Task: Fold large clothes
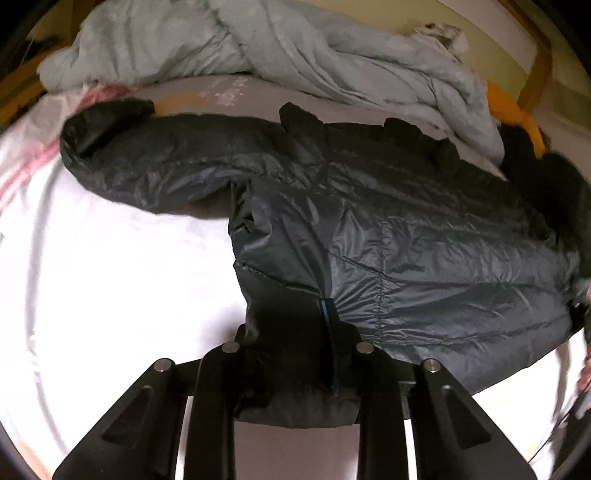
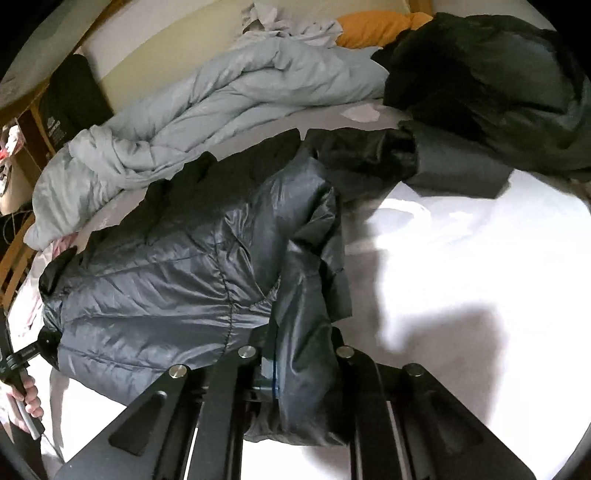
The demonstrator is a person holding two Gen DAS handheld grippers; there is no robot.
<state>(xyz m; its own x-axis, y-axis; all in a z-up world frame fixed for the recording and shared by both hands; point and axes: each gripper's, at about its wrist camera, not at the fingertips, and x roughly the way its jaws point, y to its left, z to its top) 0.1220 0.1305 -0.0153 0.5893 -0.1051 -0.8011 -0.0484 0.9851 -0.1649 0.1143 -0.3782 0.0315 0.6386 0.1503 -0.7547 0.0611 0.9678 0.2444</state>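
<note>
Lying spread across the white sheet (image 1: 110,277) of the bed, the dark quilted puffer jacket (image 1: 406,229) is clamped at its hem by both tools. The left gripper (image 1: 295,332) has its fingers pinched together on the hem corner at six o'clock in the left wrist view — one sleeve runs out toward ten o'clock. The right gripper (image 2: 295,354) is likewise closed on bunched hem fabric at six o'clock in its own view. A crumpled pale grey duvet (image 1: 258,48) lies beyond at twelve o'clock — an orange pillow (image 2: 373,27) beside it, and another dark garment (image 2: 487,81) at two o'clock.
</note>
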